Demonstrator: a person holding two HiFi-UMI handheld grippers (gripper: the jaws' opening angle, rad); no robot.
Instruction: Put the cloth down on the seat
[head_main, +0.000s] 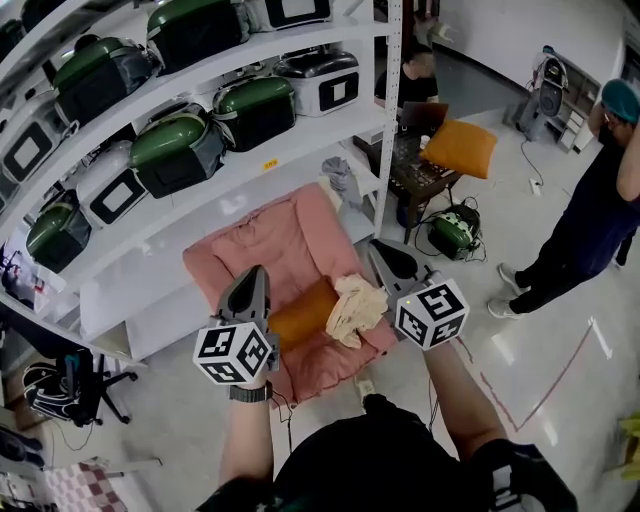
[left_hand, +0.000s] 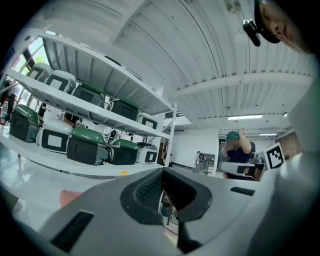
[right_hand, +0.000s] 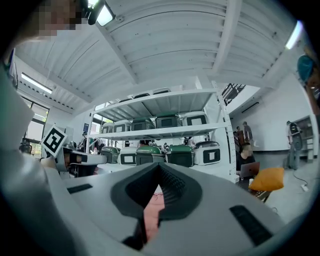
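A crumpled cream cloth (head_main: 356, 306) lies on the pink seat (head_main: 270, 245), beside an orange cushion (head_main: 303, 316) that rests on it. My left gripper (head_main: 257, 274) hovers over the seat's left front, jaws together and empty; in its own view my left gripper (left_hand: 162, 172) points up at the shelves. My right gripper (head_main: 379, 250) hangs just right of the cloth, apart from it. In the right gripper view my right gripper (right_hand: 159, 168) has its tips meeting, with only a sliver of the pink seat (right_hand: 149, 216) showing behind them.
White shelving (head_main: 250, 150) with several green and white cases stands behind the seat. A low table (head_main: 420, 175), an orange pillow (head_main: 460, 148) and a green case (head_main: 455, 232) sit to the right. One person (head_main: 590, 215) stands at right, another sits by a laptop (head_main: 422, 116). An office chair (head_main: 70, 385) is at left.
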